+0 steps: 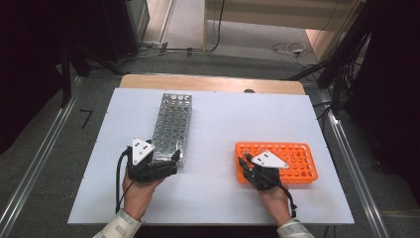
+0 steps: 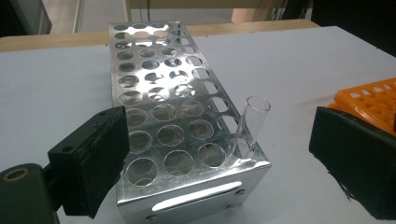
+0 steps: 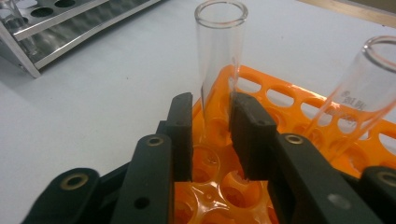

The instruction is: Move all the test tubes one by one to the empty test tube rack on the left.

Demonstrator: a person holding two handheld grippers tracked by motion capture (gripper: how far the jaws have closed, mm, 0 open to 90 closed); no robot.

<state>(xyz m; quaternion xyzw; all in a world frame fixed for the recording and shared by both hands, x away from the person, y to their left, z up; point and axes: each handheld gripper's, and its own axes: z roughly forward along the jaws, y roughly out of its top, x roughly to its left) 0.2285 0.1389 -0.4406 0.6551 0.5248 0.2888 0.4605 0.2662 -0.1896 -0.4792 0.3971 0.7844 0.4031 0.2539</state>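
White table sheet (image 1: 218, 198): bare margins all round the orange rack (image 1: 282, 163); open strip between it and the metal rack.
Metal rack (image 2: 173, 121): left of the orange rack, well apart; one glass tube (image 2: 252, 126) in its near corner hole.
Orange rack: toward the sheet's right part.
Left gripper (image 1: 153, 158): jaws wide, astride the metal rack's near end.
Right gripper (image 3: 212, 135): at the orange rack's left end, jaws narrowed onto an upright test tube (image 3: 219, 56); second tube (image 3: 359, 93) close beside.

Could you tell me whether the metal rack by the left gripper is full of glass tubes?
No, the metal rack holds just one glass tube at its near corner, and its other holes are empty.
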